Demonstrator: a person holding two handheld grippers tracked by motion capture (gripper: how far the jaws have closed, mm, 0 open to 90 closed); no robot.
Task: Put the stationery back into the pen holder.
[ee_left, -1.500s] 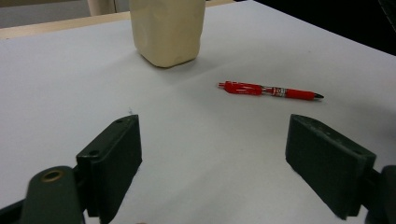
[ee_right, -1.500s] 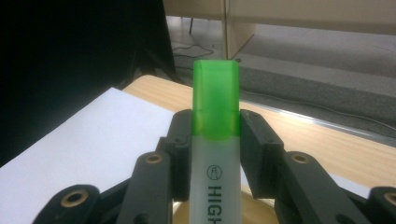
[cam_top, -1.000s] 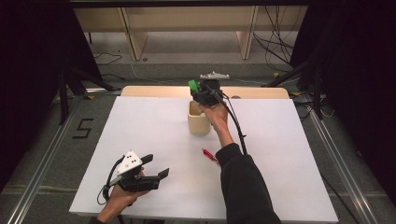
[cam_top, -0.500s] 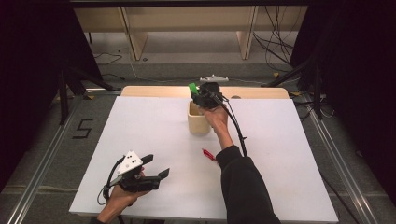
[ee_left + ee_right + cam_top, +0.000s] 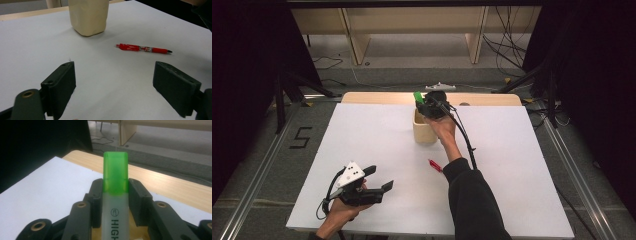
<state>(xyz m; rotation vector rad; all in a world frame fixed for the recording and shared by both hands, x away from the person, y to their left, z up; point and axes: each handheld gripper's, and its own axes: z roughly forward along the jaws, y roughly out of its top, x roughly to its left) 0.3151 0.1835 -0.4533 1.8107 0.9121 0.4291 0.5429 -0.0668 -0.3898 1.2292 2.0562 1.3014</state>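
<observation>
In the high view, the right hand-held gripper [image 5: 424,102] is seen held over a beige container [image 5: 424,131] that stands on the white table [image 5: 522,170], towards its far edge, with the green cap of a highlighter [image 5: 418,96] showing at the gripper's tip. A red pen [image 5: 435,165] is seen lying on the table, nearer than the container and just beside the right sleeve. The left hand-held gripper [image 5: 379,179] is held low at the near left corner, well apart from everything, its jaws spread wide with nothing between them. In the left gripper view, the left hand-held gripper [image 5: 113,85] is shown with both black jaws open over bare table; the pen [image 5: 143,48] is revealed whole, with a clear band near its tip, and the container [image 5: 88,16] stands beyond. In the right gripper view, the right hand-held gripper [image 5: 115,195] is seen with its jaws just eased slightly apart, the pads still against the highlighter [image 5: 115,192], which stands upright between them, cap upward. The letters "HIGH" and a small round logo can be read on its pale barrel.
</observation>
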